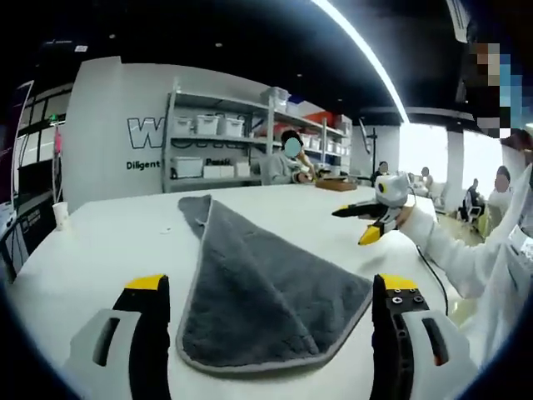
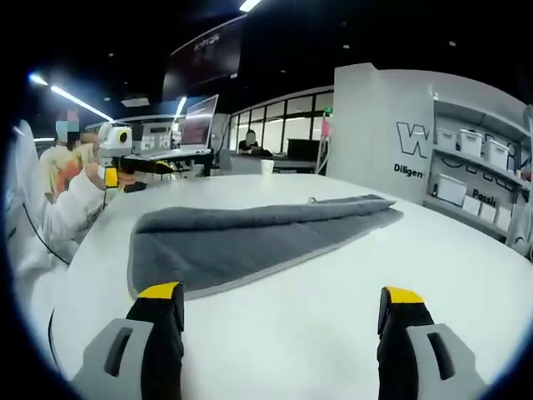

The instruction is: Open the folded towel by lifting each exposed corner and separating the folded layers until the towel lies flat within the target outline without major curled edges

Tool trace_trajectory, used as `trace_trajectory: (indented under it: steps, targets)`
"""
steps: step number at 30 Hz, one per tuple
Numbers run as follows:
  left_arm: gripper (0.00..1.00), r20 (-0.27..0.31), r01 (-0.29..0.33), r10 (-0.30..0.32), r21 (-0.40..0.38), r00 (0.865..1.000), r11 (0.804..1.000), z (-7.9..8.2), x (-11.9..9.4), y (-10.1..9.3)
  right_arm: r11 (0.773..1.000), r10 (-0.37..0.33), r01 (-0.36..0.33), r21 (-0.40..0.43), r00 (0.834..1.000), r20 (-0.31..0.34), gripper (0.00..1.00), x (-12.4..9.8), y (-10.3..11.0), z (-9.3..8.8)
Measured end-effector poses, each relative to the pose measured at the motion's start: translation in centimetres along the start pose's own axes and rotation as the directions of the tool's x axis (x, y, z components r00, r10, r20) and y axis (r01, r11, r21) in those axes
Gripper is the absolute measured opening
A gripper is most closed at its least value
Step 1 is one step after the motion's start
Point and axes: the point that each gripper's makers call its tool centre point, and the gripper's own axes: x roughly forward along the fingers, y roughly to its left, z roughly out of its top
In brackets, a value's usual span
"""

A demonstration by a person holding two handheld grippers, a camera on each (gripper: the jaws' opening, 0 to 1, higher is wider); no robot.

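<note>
Towel (image 1: 266, 292) | lying folded on table (image 1: 100, 242), 12 o'clock of both grippers | left gripper (image 1: 271, 292) and right gripper (image 2: 281, 300) hovering wide, empty | outline seemingly absent | pinch top layer only at near corner.

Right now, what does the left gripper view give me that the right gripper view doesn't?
Left gripper view: the towel's folded triangular shape, its point running away, storage shelves behind, and the right gripper raised off the table. Right gripper view: the towel edge-on, long and low, monitors behind, and the left gripper held up. Both: the grey towel on the white table, each view's own jaws open and empty.
</note>
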Motion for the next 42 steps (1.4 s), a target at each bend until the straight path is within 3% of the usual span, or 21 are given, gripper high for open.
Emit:
trace_trajectory:
  steps: [10, 16, 23, 24, 30, 33, 39, 42]
  targets:
    - [1.0, -0.137, 0.105, -0.087, 0.131, 0.987, 0.986, -0.4, 5.2, 1.7, 1.0, 0.002, -0.002, -0.003, 1.0, 0.005, 0.97, -0.1, 0.1, 0.2]
    - [1.0, -0.147, 0.153, -0.134, 0.124, 0.98, 0.98, -0.1, 9.5, 3.9, 1.0, 0.004, -0.004, -0.01, 1.0, 0.002, 0.97, 0.0, 0.2, 0.2]
    - [1.0, -0.224, 0.17, -0.131, 0.161, 0.966, 0.972, -1.0, 14.4, 6.5, 1.0, 0.005, -0.004, -0.01, 1.0, 0.008, 0.97, -0.1, 0.2, 0.3]
    - [1.0, -0.228, 0.178, -0.14, 0.154, 0.964, 0.972, -1.0, 16.2, 7.2, 1.0, 0.005, -0.005, -0.01, 1.0, 0.009, 0.97, -0.1, 0.2, 0.4]
    - [1.0, -0.209, 0.197, -0.181, 0.056, 0.961, 0.979, -1.0, 21.2, 8.4, 1.0, 0.0, 0.0, -0.001, 1.0, 0.013, 0.97, -0.2, -0.1, 0.3]
    - [1.0, -0.198, 0.201, -0.205, -0.039, 0.959, 0.979, -0.8, 23.0, 8.9, 1.0, -0.006, 0.005, 0.01, 1.0, 0.026, 0.97, -0.3, -0.2, 0.5]
    - [1.0, -0.154, 0.18, -0.196, -0.115, 0.968, 0.977, 0.0, 26.5, 10.8, 1.0, -0.004, 0.004, 0.005, 1.0, 0.025, 0.97, -0.3, -0.1, 0.6]
    - [0.97, -0.154, 0.167, -0.183, -0.112, 0.971, 0.98, -0.1, 27.5, 11.0, 1.0, -0.003, 0.003, 0.006, 1.0, 0.029, 0.96, -0.3, -0.1, 0.7]
